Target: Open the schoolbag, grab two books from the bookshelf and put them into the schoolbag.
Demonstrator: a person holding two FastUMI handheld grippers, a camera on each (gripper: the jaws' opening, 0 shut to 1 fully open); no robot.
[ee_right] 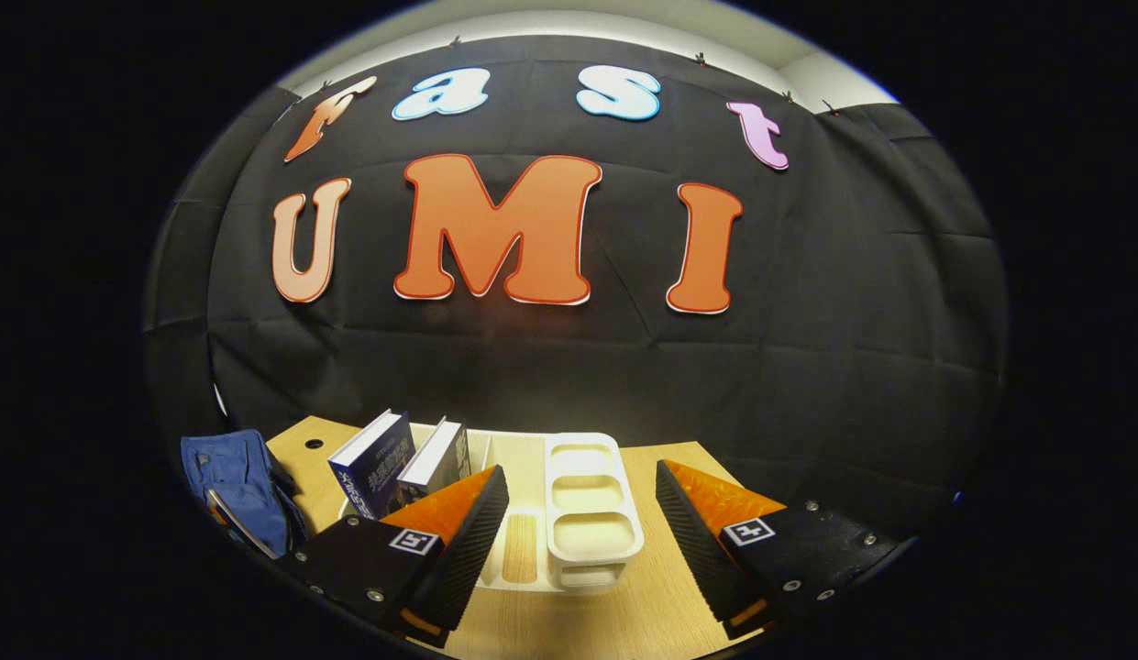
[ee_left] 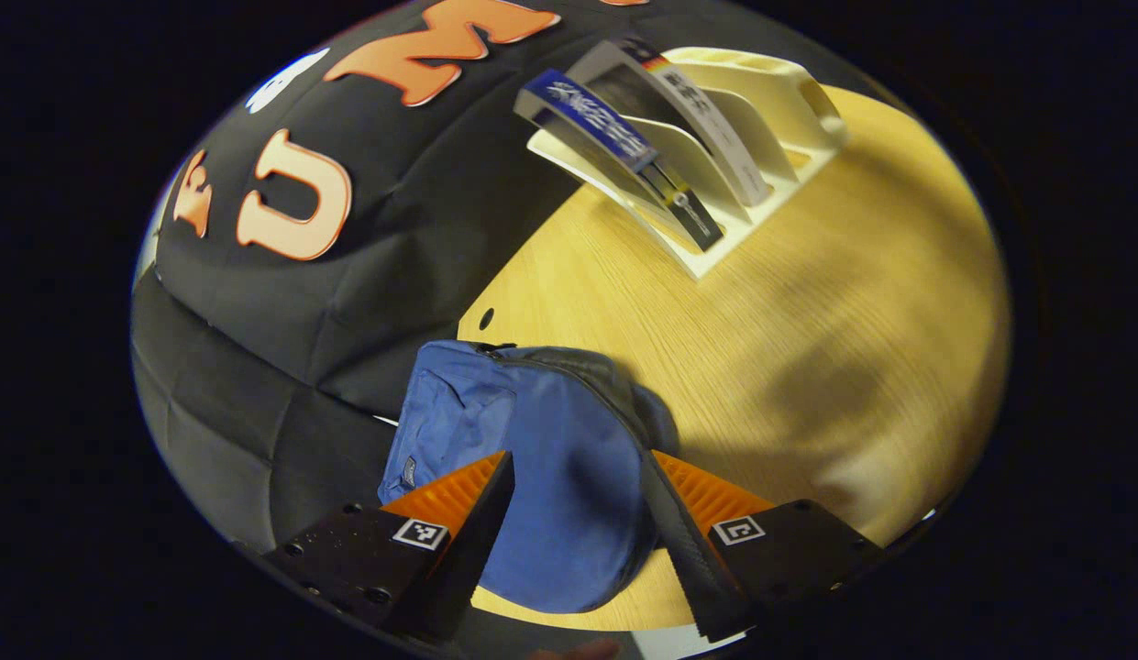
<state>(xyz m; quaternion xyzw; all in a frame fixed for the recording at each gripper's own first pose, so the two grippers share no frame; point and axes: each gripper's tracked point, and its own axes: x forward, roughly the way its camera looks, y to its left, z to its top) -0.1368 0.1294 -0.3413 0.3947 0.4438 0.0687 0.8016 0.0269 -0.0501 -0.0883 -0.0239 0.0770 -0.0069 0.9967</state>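
Observation:
A blue schoolbag (ee_left: 541, 458) lies on the wooden table (ee_left: 807, 348), its zipper running along the top edge. My left gripper (ee_left: 578, 513) hovers open right over the bag, one finger on each side of it, not pressing. A cream bookshelf (ee_left: 715, 156) stands farther off with two books leaning in its slots: a blue-spined book (ee_left: 596, 124) and a white-spined book (ee_left: 697, 119). In the right gripper view my right gripper (ee_right: 582, 527) is open in front of the bookshelf (ee_right: 587, 504). The blue book (ee_right: 376, 463) and the white book (ee_right: 436, 458) stand left of it. The schoolbag (ee_right: 243, 486) lies at far left.
The black cloth wall (ee_left: 348, 275) rises behind the table's far edge. A small round hole (ee_left: 486, 319) is in the tabletop near the bag. Bare wood stretches to the right of the bag and in front of the bookshelf.

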